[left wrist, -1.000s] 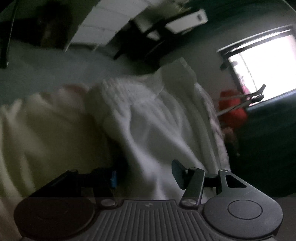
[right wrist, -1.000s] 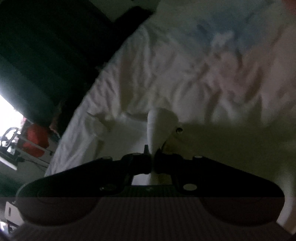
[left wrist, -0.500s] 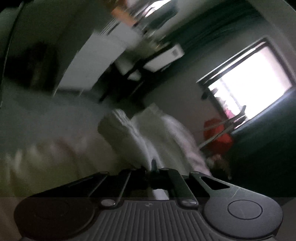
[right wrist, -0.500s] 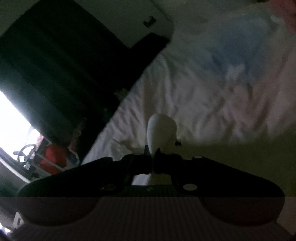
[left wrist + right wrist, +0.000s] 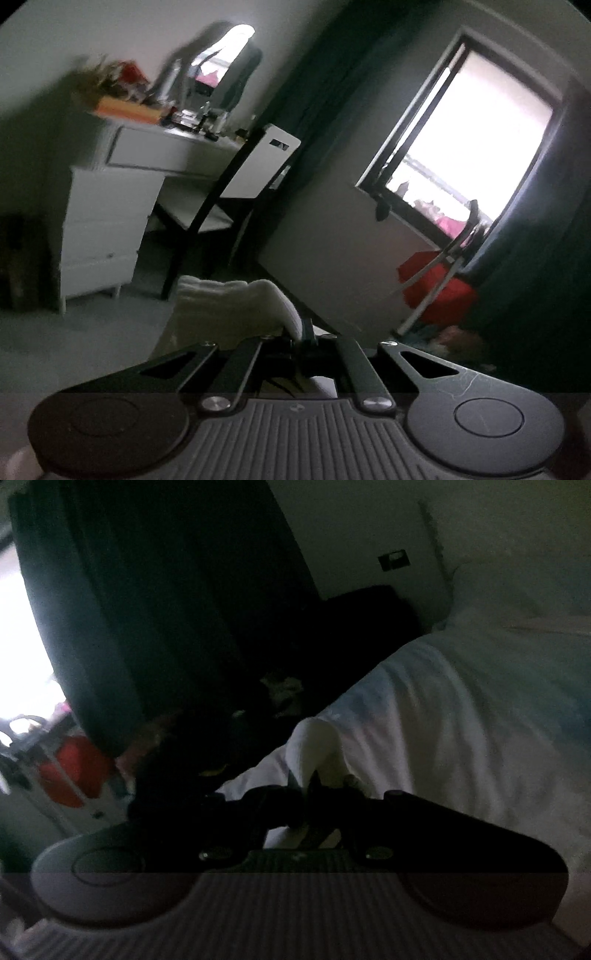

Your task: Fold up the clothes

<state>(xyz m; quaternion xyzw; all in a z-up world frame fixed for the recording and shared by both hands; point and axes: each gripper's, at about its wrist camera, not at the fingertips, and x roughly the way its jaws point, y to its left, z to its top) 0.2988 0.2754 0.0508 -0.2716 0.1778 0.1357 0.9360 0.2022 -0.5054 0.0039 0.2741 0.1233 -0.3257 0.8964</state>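
Between the jaws of the left gripper point(image 5: 304, 338) a bunched edge of a white garment point(image 5: 236, 306) is pinched tight, the two fingers drawn together with no gap showing. The cloth rises in a soft ribbed hump just ahead of the fingertips and hangs away below the gripper body. At the right gripper point(image 5: 308, 786) the jaws are likewise drawn together on a fold of white garment point(image 5: 314, 746), which stands up as a rounded knob above the fingertips; whether both grippers hold the same piece, the two views cannot settle, though it seems likely.

Beyond the left gripper lie the room's far side: a chair point(image 5: 240, 184), a white dresser point(image 5: 107, 218) and a bright window point(image 5: 476, 147), so this gripper points out level, away from the bed. Beyond the right gripper the bed point(image 5: 461, 720), covered in a pale rumpled sheet, lies below and to the right, with a dark curtain point(image 5: 147, 609) further off.

My reading is that the cloth is held raised off the bed by two gripped points, which fits either spreading it out to lay flat or carrying one edge over to make a fold. Whichever it is, the next move calls for both grips to hold firm, keep the edge between them taut and level, and bring the cloth down onto the bed without letting it bunch.
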